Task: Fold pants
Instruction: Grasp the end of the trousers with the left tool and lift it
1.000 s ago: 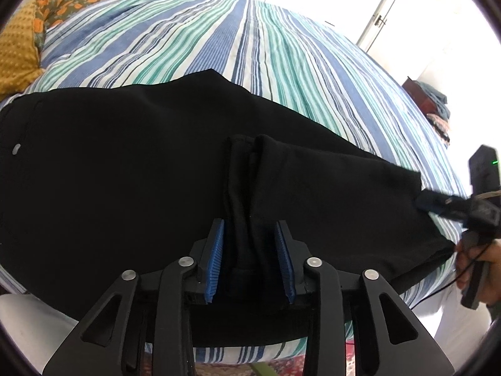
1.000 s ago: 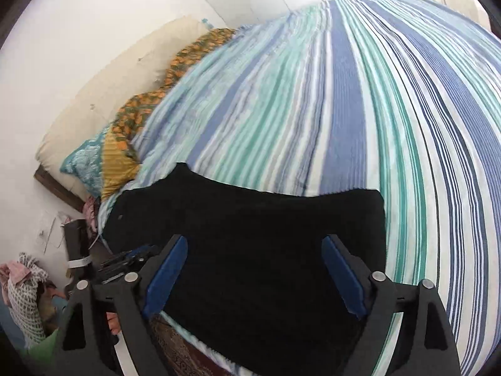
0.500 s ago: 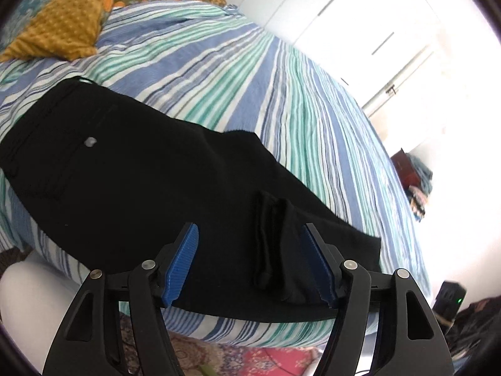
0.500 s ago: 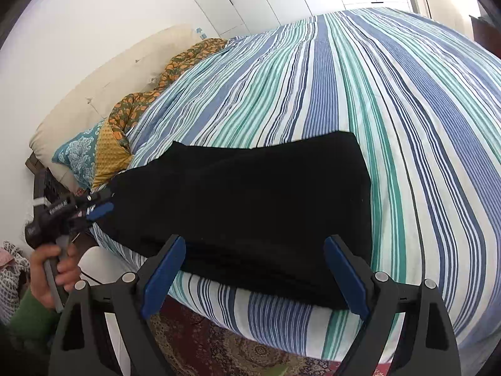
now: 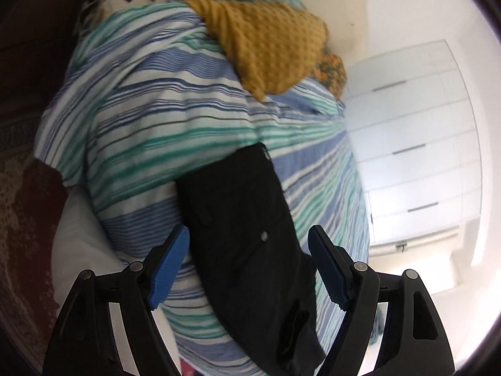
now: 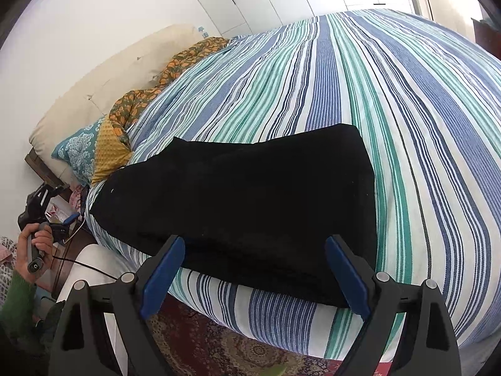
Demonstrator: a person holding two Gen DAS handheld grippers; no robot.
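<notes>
Black pants [image 6: 250,200] lie folded flat along the near edge of a striped bed [image 6: 391,100]. In the left wrist view the pants [image 5: 247,238] run from the waist end toward the camera, with a small silver button showing. My left gripper [image 5: 250,266] is open and empty, held off the waist end of the pants; it also shows in the right wrist view [image 6: 54,216] at the far left, in a hand. My right gripper [image 6: 253,275] is open and empty, held just off the bed's near edge over the pants' near border.
Pillows [image 6: 94,153] in mustard, teal and orange lie at the head of the bed by a cream headboard [image 6: 103,84]. White wardrobe doors [image 5: 416,156] stand beyond. A patterned red rug [image 6: 238,351] covers the floor below the bed edge.
My left gripper let go of the folded pant leg, opened, and swung back toward the waist end and pillows. My right gripper pulled back from the pants to the bed edge.
</notes>
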